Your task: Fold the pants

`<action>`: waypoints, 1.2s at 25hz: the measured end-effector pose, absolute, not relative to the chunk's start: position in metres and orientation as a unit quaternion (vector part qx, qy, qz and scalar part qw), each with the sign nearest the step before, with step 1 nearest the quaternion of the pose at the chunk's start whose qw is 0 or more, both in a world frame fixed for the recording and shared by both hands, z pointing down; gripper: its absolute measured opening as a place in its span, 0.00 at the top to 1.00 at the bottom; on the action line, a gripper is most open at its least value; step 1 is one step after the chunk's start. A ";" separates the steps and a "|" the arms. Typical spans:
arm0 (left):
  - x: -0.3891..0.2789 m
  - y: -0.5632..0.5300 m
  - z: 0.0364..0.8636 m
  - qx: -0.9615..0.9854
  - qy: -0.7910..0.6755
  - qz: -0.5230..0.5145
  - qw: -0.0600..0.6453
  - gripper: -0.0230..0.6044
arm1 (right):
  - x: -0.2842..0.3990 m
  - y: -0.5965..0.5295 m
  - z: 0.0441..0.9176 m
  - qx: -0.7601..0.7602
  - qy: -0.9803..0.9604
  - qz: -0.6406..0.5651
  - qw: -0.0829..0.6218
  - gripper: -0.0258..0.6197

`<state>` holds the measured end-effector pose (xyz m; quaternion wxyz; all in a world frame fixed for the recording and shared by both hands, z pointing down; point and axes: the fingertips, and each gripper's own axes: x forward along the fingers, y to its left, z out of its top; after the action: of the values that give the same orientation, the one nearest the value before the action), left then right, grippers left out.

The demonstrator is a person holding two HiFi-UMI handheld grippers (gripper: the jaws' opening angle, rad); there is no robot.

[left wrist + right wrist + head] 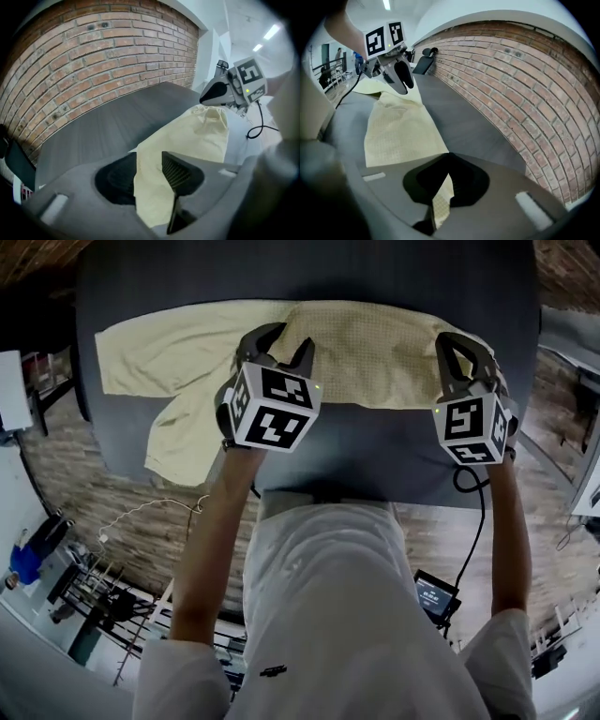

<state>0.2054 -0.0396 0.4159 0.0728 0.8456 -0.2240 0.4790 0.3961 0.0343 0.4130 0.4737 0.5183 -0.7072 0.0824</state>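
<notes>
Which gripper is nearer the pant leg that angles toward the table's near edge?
Left. The left gripper sits over the pants right beside the angled leg, jaws apart around the cloth. The right gripper is farther off, shut on the pants' opposite end.

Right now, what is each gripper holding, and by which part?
Right gripper is shut on the pale yellow fabric pants at the waist end's near edge. Left gripper is open; cloth lies loose between its jaws.
</notes>
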 end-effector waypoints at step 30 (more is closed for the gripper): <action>-0.052 0.073 0.440 0.781 -0.356 0.483 0.175 0.69 | 0.124 0.051 0.398 0.311 -0.826 -0.023 0.470 0.95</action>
<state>-0.0521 0.0726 0.4397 0.1752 0.7808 -0.3557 0.4829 0.1242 0.0512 0.3975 0.4696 0.3107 -0.8261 -0.0229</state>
